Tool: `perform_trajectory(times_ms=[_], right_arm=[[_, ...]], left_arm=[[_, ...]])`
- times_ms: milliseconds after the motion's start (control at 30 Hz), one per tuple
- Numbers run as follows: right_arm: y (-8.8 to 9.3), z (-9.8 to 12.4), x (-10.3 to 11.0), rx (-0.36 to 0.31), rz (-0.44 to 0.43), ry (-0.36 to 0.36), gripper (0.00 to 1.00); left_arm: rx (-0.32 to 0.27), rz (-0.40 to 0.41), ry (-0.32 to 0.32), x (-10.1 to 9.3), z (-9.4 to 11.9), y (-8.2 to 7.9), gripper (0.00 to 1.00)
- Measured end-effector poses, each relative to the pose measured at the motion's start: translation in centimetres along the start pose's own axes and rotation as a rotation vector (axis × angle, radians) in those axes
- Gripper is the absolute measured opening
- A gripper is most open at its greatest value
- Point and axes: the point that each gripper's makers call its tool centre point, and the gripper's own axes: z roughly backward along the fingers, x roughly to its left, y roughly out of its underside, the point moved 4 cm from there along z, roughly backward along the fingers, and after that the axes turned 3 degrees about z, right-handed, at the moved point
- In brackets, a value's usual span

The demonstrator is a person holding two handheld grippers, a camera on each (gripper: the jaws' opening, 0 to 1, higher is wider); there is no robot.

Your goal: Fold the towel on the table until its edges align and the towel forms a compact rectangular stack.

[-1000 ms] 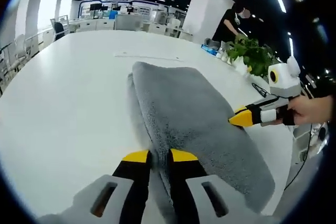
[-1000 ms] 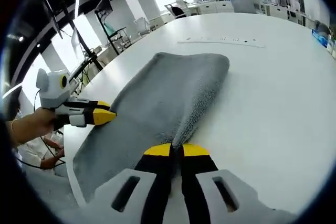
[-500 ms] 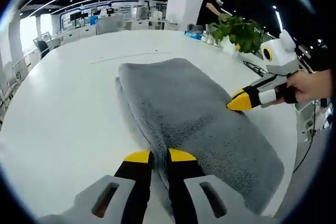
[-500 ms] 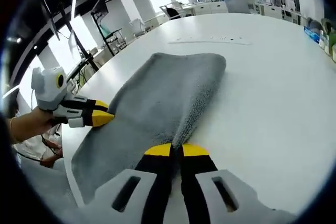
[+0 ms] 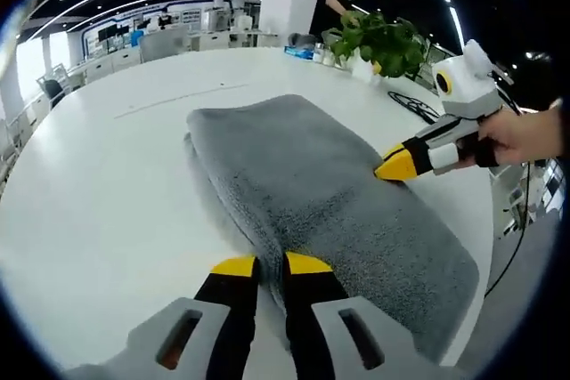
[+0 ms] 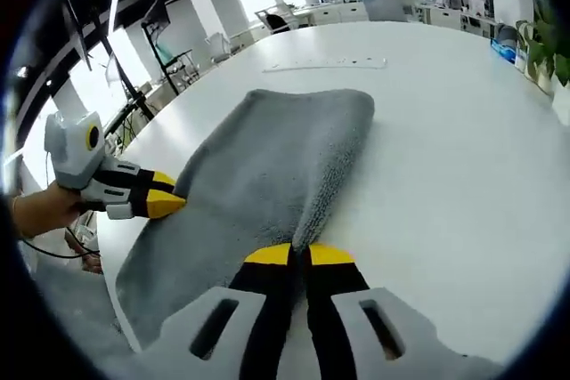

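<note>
Both grippers, left gripper (image 5: pixel 261 264) and right gripper (image 6: pixel 298 254), stay clamped on opposite edges of the grey towel (image 5: pixel 329 193) lying folded on the white table (image 5: pixel 98 184), just swinging slightly over 1 second, so no new fold yet.

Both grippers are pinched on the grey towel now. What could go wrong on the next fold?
1. The left gripper and right gripper each pinch only the edge of the thick grey towel; a fast lift could let it slip out.
2. The towel's near end lies close to the white table's edge, so a pull that way might drag it off.
3. The layers along the long side look uneven, so edges may end up misaligned.
</note>
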Motion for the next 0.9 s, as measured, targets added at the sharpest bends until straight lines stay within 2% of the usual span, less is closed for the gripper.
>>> perform_trajectory(times_ms=[233, 400, 633, 833, 900], right_arm=[[0.7, 0.15, 0.11, -0.033, 0.021, -0.005, 0.01], [0.65, -0.04, 0.32, -0.032, 0.115, -0.009, 0.0], [0.81, -0.09, 0.37, -0.056, 0.126, -0.002, 0.0], [0.6, -0.27, 0.16, -0.048, 0.081, -0.005, 0.0], [0.64, -0.27, 0.24, -0.051, 0.101, -0.007, 0.0]], left_arm=[[0.012, -0.007, 0.023, 0.18, -0.28, -0.13, 0.1], [0.016, -0.014, 0.032, 0.05, -0.27, -0.12, 0.1], [0.009, -0.012, 0.026, 0.04, -0.28, -0.1, 0.09], [0.01, 0.005, 0.033, 0.08, -0.27, -0.11, 0.09], [0.011, -0.001, 0.032, 0.04, -0.27, -0.11, 0.09]])
